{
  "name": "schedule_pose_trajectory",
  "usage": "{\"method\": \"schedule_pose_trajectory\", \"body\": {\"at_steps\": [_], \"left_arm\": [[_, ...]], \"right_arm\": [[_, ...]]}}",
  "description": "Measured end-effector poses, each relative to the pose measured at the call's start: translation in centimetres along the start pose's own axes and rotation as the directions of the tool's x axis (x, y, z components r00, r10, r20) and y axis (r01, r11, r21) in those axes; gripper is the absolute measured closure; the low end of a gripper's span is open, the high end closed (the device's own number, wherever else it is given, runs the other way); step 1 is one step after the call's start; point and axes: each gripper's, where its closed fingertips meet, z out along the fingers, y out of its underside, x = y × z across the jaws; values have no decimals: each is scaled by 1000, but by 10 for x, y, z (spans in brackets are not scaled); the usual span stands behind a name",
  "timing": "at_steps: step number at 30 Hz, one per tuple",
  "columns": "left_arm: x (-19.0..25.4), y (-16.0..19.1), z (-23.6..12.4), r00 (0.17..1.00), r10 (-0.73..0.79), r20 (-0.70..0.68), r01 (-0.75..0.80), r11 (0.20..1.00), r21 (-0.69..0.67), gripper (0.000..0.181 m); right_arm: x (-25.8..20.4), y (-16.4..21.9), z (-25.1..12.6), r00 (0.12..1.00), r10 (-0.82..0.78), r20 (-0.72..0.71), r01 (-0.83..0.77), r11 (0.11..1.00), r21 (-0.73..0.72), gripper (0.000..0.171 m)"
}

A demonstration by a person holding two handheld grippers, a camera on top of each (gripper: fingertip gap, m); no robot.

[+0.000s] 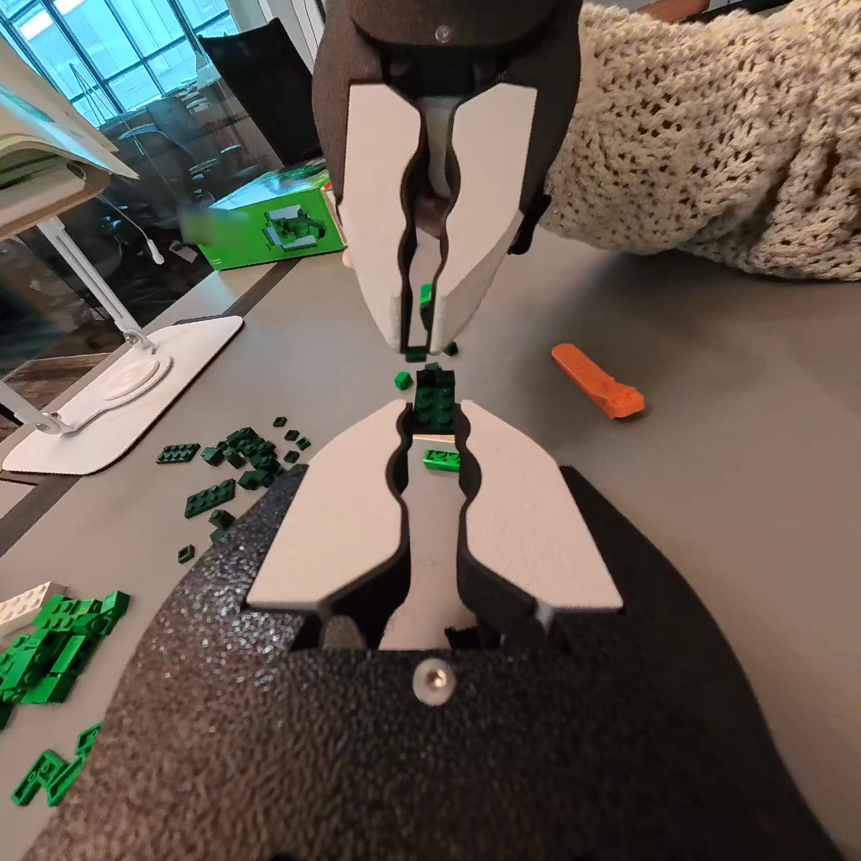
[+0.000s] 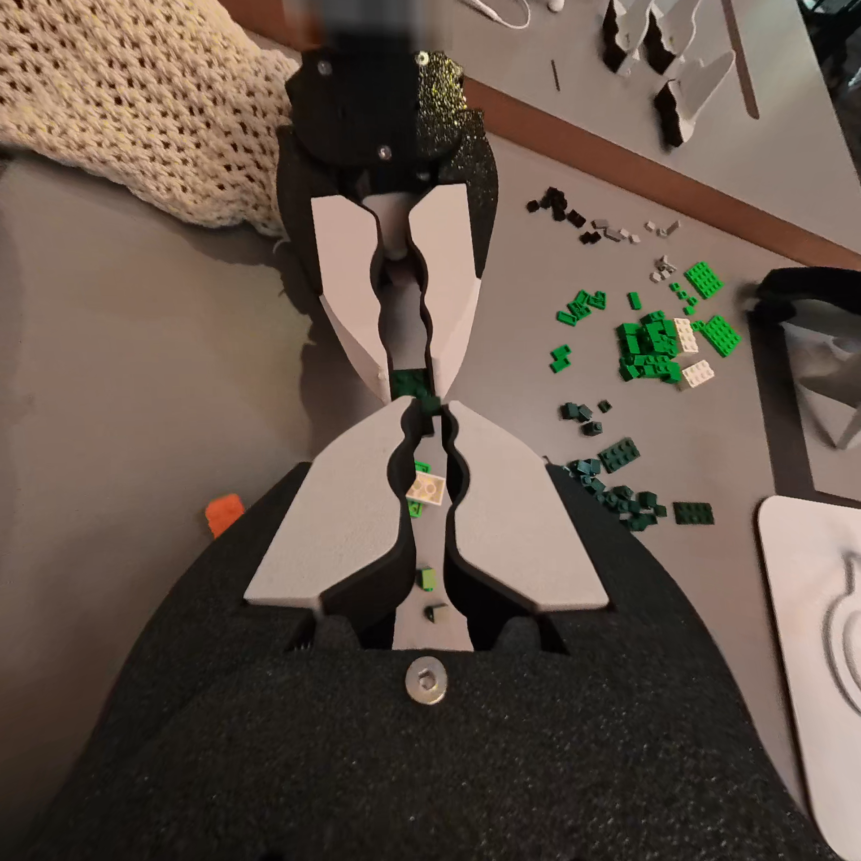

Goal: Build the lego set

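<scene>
While both tools meet nose to nose over the grey desk (image 1: 699, 326), my left gripper (image 1: 435, 410) is closed to a narrow gap on a small dark green studded Lego assembly (image 1: 435, 405), its white fingers (image 1: 354, 489) pressing the two sides; a white layer shows under the green plates in the left wrist view. My right gripper (image 2: 431, 410) is likewise nearly closed, pinching a small dark green brick (image 2: 431, 405) at its tips, held right at the far end of the assembly. Left wrist view shows that brick (image 1: 414, 355) poking out just below the right gripper's tips (image 1: 417, 347), directly above the assembly; whether the two touch I cannot tell. On the desk beneath the grippers lie a bright green plate (image 1: 441, 460) and a white two-by-two plate (image 2: 426, 488). Loose stock: a pile of dark green plates and small bricks (image 1: 237, 459) to my left, a heap of bright green bricks (image 2: 650, 347) with white bricks (image 2: 696, 372) beside it, and black and grey small parts (image 2: 596, 223) further off. An orange plastic brick separator (image 1: 598, 386) lies well apart to the right. A green cardboard set box (image 1: 275, 219) sits at the desk's far edge, and a white stand base (image 1: 121, 391) at the left. A cream knitted sleeve (image 1: 722, 153) covers the arm behind the right gripper.
</scene>
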Motion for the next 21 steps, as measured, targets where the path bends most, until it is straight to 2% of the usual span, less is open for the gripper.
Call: {"method": "schedule_pose_trajectory", "body": {"at_steps": [11,21], "left_arm": [[1,0,-1,1000,-4,-7,4,1000,-7,165],[1,0,-2,1000,-5,-8,5,1000,-6,165]], "right_arm": [[-4,9,13,999,-52,2,52,995,-84,163],[-4,9,12,998,-61,-4,61,994,-92,163]]}}
